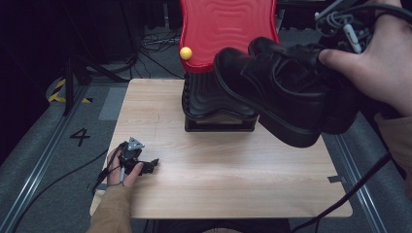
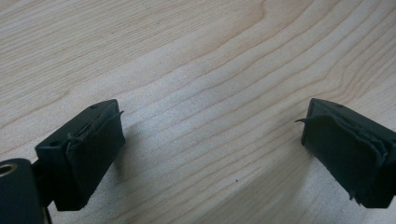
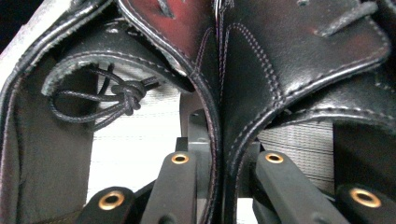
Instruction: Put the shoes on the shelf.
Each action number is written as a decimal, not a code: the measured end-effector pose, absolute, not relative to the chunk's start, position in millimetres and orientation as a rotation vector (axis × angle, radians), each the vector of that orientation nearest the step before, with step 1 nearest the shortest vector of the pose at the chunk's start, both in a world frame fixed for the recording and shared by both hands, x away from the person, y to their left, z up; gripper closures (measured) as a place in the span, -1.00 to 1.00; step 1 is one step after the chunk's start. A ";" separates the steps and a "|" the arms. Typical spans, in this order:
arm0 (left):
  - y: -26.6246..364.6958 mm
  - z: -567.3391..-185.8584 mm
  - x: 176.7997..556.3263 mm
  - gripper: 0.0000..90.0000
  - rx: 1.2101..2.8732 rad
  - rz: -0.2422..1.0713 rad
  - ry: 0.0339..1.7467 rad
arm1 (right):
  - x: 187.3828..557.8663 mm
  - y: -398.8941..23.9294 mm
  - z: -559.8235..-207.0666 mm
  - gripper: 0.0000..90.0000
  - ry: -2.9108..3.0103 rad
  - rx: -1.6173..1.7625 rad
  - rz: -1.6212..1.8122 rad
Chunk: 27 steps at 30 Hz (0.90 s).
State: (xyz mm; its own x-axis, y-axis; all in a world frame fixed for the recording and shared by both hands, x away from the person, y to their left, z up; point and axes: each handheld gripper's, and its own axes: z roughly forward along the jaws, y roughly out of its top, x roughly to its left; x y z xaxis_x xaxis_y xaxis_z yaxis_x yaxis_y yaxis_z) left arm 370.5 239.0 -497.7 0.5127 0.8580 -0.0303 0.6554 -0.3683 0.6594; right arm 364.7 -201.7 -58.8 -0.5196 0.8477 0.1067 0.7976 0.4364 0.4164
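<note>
i'm holding a pair of black shoes (image 1: pixel 286 92) up in the air with my right gripper (image 3: pixel 223 163), above the right part of the wooden table (image 1: pixel 218 174). in the right gripper view the jaws are pinching the two inner collar edges together, one shoe on each side, with a knotted lace (image 3: pixel 123 95) hanging in the left opening. my right hand (image 1: pixel 374 58) is near the top right of the high view. my left gripper (image 1: pixel 138 162) is resting low at the table's near left corner, jaws spread wide over bare wood and holding nothing.

the shoes are hanging in front of the black rack (image 1: pixel 218 104) with its red panel (image 1: pixel 226 29) and small yellow ball (image 1: pixel 185 53). to do this well, i judge i should be keeping the squeeze firm, since two leather edges could slide apart, moving slowly so the hanging toes are not swinging into the rack, and keeping both soles level before lowering.
</note>
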 end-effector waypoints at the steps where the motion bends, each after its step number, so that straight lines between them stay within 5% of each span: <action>1: 239.0 -497.7 370.5 -0.86 2.139 0.427 1.230 | 364.7 -201.7 -58.8 0.82 2.560 1.474 0.643; 27: 238.8 -498.1 370.3 -0.86 2.136 0.425 1.232 | 459.2 -144.7 6.7 0.82 2.297 1.602 0.735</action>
State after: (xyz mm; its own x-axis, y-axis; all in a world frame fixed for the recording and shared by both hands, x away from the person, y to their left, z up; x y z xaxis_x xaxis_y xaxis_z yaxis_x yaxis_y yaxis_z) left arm 370.3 238.8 -498.1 0.5110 0.8589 -0.0324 0.6561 -0.3654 0.6603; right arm 459.2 -144.7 6.7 -0.3668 0.9266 0.0831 0.8025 0.2700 0.5320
